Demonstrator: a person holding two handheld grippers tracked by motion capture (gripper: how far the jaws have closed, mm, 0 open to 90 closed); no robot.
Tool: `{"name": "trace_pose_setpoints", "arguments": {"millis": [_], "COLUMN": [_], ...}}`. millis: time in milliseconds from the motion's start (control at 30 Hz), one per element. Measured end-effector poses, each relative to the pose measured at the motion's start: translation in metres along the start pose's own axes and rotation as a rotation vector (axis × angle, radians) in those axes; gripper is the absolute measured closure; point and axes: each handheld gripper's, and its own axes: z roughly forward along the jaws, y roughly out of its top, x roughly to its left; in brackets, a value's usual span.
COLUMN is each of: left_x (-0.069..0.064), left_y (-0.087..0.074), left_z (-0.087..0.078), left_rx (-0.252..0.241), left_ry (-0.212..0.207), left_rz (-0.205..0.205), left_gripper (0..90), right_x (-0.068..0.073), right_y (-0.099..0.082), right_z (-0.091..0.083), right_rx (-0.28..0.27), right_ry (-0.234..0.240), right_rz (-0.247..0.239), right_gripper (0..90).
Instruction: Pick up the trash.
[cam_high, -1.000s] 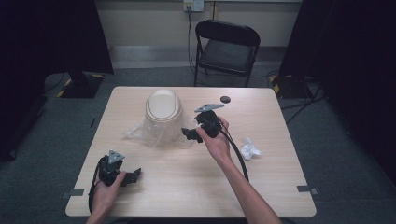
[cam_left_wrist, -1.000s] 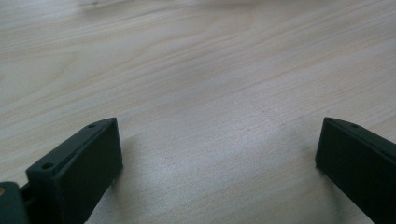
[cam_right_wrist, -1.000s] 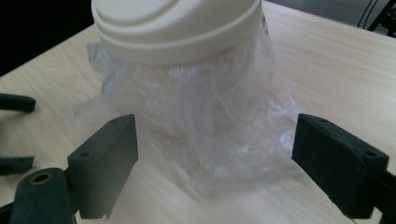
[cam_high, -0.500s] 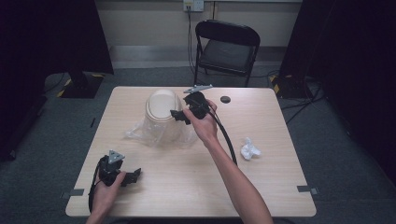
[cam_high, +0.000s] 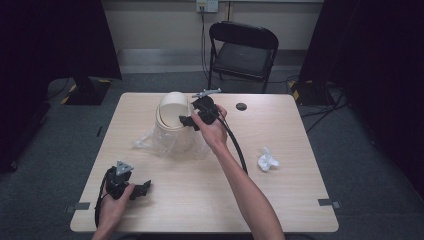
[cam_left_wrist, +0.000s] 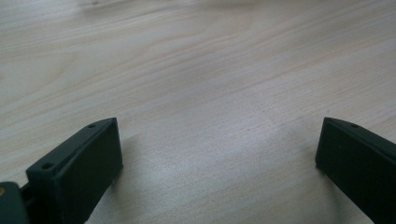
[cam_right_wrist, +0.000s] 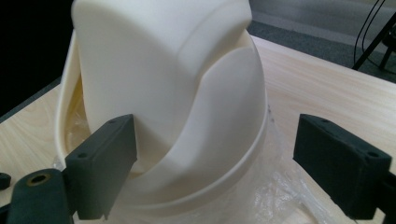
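Wood table (cam_high: 280, 200), cream bin w/ swing lid (cam_high: 174, 111) upper centre of frame, right gripper (cam_high: 191, 120) at it.
Bin upright on crinkly clear plastic bag (cam_high: 165, 142); smooth domed lid sits straight ahead betw. right gripper's wide-apart jaws, not yet touching. Right hand far nearer. Left gripper (cam_high: 142, 187) lower left, jaws apart, resting on bare wood. White crumpled wad (cam_high: 266, 160) at right.

Even overhead light brightens the table (cam_high: 200, 200) while the room around it falls to near black — shadows stay soft. In both gripper views the near jaws blur slightly, and the wood shows a mild sheen.
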Motion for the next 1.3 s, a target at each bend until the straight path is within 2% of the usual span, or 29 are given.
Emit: {"name": "trace_pose_setpoints", "arguments": {"millis": [100, 333, 533, 600, 700, 833, 933, 1000, 1100, 1300], "left_x": [0.000, 0.000, 0.000, 0.000, 0.000, 0.000, 0.000, 0.000, 0.000, 0.000], "left_y": [0.000, 0.000, 0.000, 0.000, 0.000, 0.000, 0.000, 0.000, 0.000, 0.000], "left_z": [0.000, 0.000, 0.000, 0.000, 0.000, 0.000, 0.000, 0.000, 0.000, 0.000], "left_rx": [0.000, 0.000, 0.000, 0.000, 0.000, 0.000, 0.000, 0.000, 0.000, 0.000], "left_ry": [0.000, 0.000, 0.000, 0.000, 0.000, 0.000, -0.001, -0.001, -0.001, -0.001], "left_rz": [0.000, 0.000, 0.000, 0.000, 0.000, 0.000, -0.001, -0.001, -0.001, -0.001], "left_gripper": [0.0, 0.0, 0.0, 0.0, 0.0, 0.0, 0.0, 0.0, 0.0, 0.0], "right_x": [-0.003, -0.001, 0.001, 0.002, 0.000, 0.000, -0.002, -0.004, -0.006, -0.003], "right_y": [0.001, 0.002, 0.002, 0.001, 0.000, 0.000, 0.002, 0.003, 0.002, -0.003], "right_z": [0.003, 0.012, 0.020, 0.024, 0.028, 0.029, 0.026, 0.022, 0.015, 0.002], "right_rx": [0.019, 0.038, 0.049, 0.067, 0.060, 0.053, 0.030, 0.026, -0.004, -0.025], "right_ry": [0.010, -0.011, -0.041, -0.073, -0.052, -0.055, -0.035, -0.029, -0.006, 0.021], "right_rz": [0.023, 0.022, 0.020, 0.008, 0.047, 0.045, 0.011, 0.031, 0.014, 0.014], "right_gripper": [12.4, 12.8, 13.9, 12.8, 13.2, 13.7, 13.8, 13.7, 13.7, 13.5]}}
